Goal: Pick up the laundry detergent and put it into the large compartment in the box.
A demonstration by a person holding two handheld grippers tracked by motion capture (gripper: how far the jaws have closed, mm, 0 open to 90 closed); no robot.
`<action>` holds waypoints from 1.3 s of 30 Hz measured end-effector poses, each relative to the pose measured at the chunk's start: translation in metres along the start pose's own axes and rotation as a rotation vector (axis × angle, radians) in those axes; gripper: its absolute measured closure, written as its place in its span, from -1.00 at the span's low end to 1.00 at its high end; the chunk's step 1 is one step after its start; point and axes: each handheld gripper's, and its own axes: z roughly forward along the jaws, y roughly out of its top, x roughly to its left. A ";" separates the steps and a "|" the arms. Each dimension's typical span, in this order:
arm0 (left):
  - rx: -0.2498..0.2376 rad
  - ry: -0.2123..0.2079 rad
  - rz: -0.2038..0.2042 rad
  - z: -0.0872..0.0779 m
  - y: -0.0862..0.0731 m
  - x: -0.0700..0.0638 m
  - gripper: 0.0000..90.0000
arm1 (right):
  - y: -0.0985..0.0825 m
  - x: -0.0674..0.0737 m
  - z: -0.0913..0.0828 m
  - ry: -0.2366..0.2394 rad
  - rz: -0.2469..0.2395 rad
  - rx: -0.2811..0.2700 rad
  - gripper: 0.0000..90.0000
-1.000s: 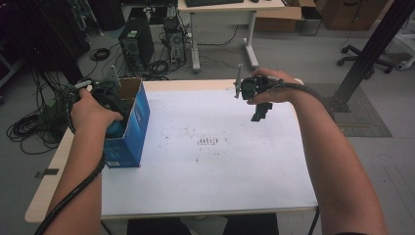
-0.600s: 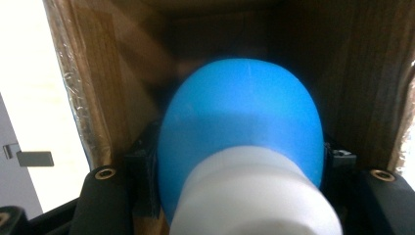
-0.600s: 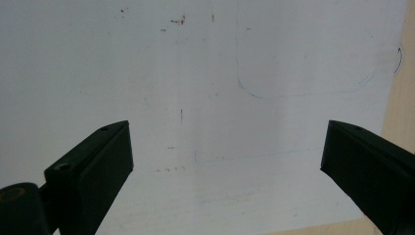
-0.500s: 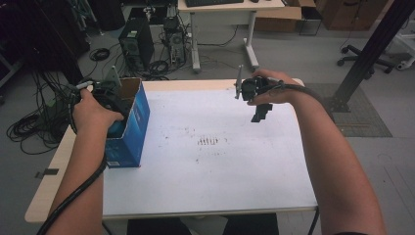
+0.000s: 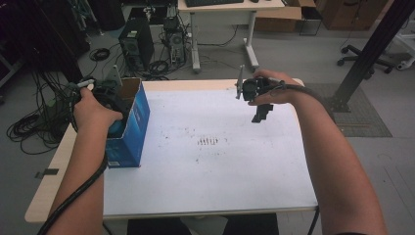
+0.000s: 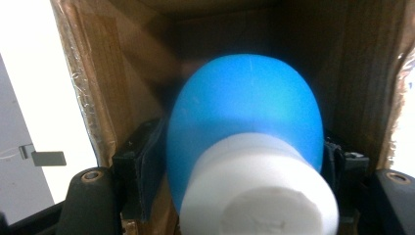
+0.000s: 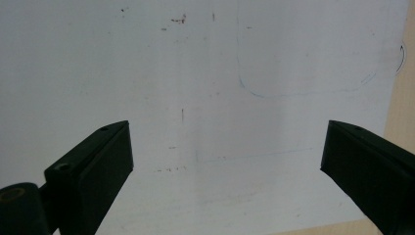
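While the left gripper (image 5: 113,100) reaches down inside the blue box (image 5: 131,128), its jaws have just been opening around the blue bulb (image 6: 244,117), apparently letting it go there; the right gripper (image 5: 258,113) hovers wide, empty.

Left claw (image 6: 235,161) jaws just opening, perhaps touching, right claw (image 7: 225,161) spread wide

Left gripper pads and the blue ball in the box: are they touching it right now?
Cannot tell. In the left gripper view the blue ball sits between the left gripper pads, which have just been opening; the ball's bulge hides any gap or contact.
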 end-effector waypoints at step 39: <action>-0.056 -0.014 -0.019 -0.037 -0.010 0.004 -0.56 | 0.001 0.001 -0.003 -0.002 0.003 -0.010 -0.90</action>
